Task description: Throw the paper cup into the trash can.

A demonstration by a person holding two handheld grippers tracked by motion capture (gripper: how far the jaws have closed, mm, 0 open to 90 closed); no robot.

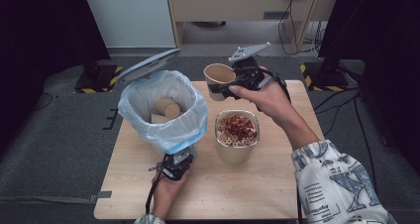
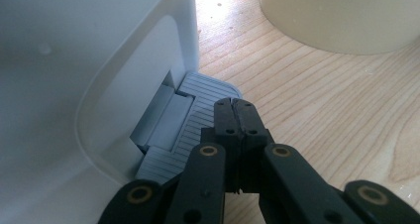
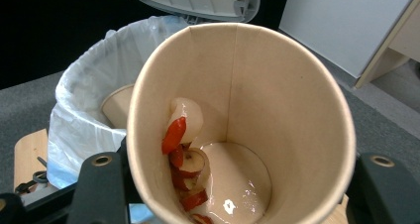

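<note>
My right gripper [image 1: 221,87] is shut on a brown paper cup [image 1: 218,76] and holds it in the air, to the right of the white pedal bin [image 1: 163,115]. In the right gripper view the cup [image 3: 277,110], clamped in my right gripper [image 3: 240,184], is tilted toward the camera, with red-skinned fruit slices [image 3: 179,149] and a wet film at its bottom. The bin's lid [image 1: 148,64] stands open. My left gripper [image 1: 181,159], jaws shut with nothing between them, rests its tips on the bin's grey ribbed pedal [image 2: 198,112]; in its own view, my left gripper [image 2: 235,105] is shut.
A larger paper tub [image 1: 236,137] full of red slices stands on the wooden table [image 1: 277,184] right of the bin. Discarded paper cups [image 1: 166,109] lie inside the bin's plastic liner [image 3: 79,110]. The bin's white wall [image 2: 74,60] is close on the left gripper's left.
</note>
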